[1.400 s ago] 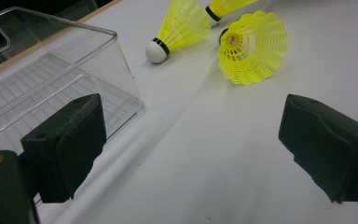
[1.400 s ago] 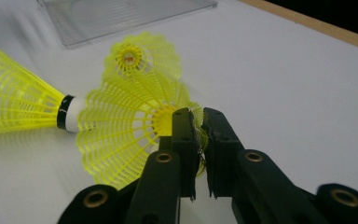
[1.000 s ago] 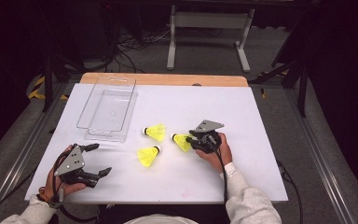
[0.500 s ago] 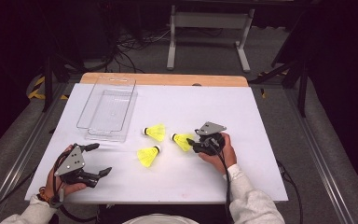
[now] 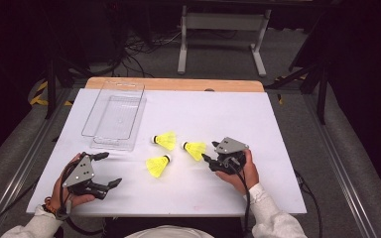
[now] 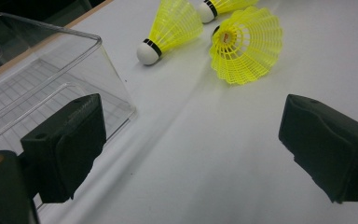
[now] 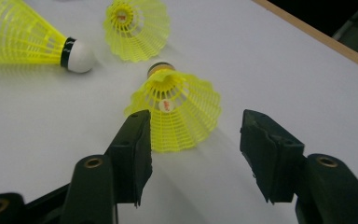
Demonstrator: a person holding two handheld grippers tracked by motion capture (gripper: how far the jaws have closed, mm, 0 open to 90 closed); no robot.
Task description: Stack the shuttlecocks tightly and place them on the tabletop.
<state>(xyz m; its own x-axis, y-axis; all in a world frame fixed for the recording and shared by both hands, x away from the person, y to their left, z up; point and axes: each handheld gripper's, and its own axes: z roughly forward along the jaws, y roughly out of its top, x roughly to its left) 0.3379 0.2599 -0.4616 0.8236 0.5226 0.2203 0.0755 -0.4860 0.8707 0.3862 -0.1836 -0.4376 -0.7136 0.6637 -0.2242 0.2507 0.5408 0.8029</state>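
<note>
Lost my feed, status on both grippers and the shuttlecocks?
Right gripper just opened, nearest shuttlecock released ahead. Left gripper open, idle. Nothing in the way.

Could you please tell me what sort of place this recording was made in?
Probably a lab or studio recording bench: a white-topped table in a dark room, loose black cables on the grey floor, and a pale metal stand behind.

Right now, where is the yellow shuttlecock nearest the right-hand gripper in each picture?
High view: the nearest shuttlecock lies right of centre, just left of the right gripper.
Left gripper view: its white cork tip and some skirt show at the top edge.
Right gripper view: it lies at centre, skirt towards the open jaws.
Shared landmark: the white table.
</note>
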